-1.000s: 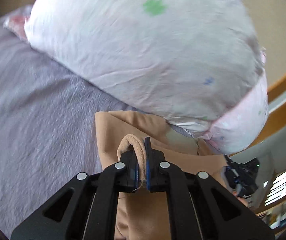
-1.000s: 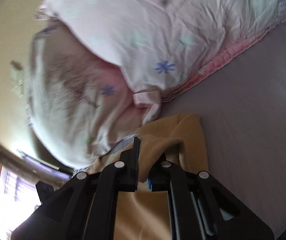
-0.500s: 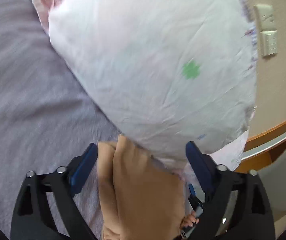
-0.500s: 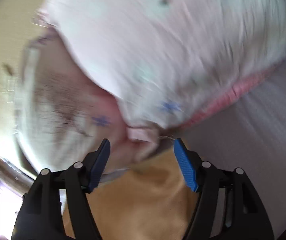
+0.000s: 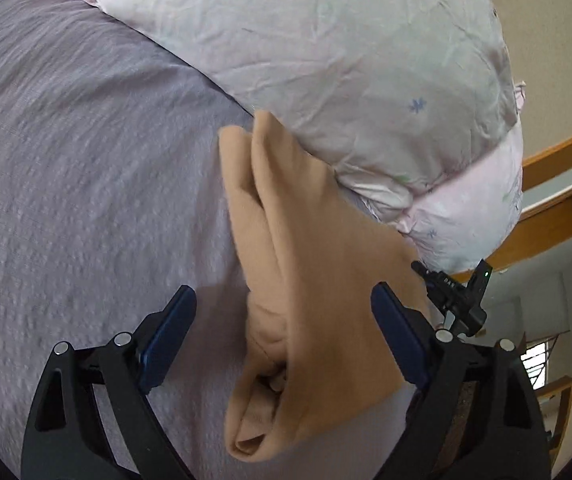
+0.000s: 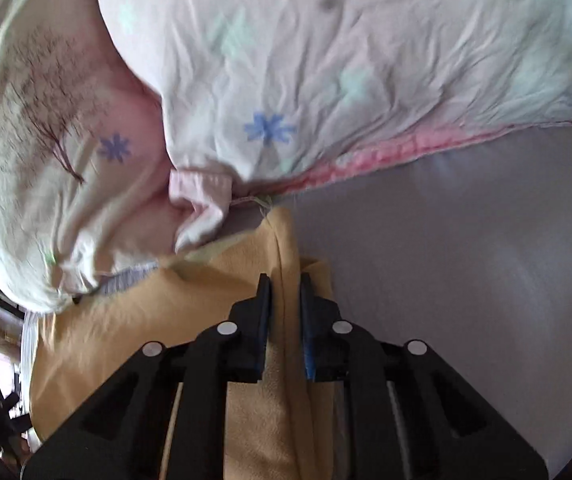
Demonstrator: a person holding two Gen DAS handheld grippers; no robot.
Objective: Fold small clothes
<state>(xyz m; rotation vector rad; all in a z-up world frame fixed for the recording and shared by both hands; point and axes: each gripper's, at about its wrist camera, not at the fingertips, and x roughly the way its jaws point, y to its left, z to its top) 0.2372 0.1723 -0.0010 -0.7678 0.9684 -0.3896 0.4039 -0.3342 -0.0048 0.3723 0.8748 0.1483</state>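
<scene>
A tan garment [image 5: 306, 264] lies folded in layers on the grey bedsheet [image 5: 78, 168], its far end against a pillow. My left gripper [image 5: 286, 312] is open and empty, its blue-padded jaws standing either side of the garment's near part. In the right wrist view my right gripper [image 6: 285, 292] is shut on a fold along the tan garment's [image 6: 158, 320] edge. The right gripper also shows in the left wrist view [image 5: 458, 300], at the garment's far right side.
A large white pillow [image 5: 346, 60] with flower prints lies behind the garment, a second pinkish pillow [image 6: 54, 120] beside it. A wooden bed frame [image 5: 558, 184] and a beige wall [image 5: 558, 32] lie beyond.
My left gripper let go of the garment's edge and drew back, open. My right gripper opened half a second ago and has shut again on the garment's fold.
</scene>
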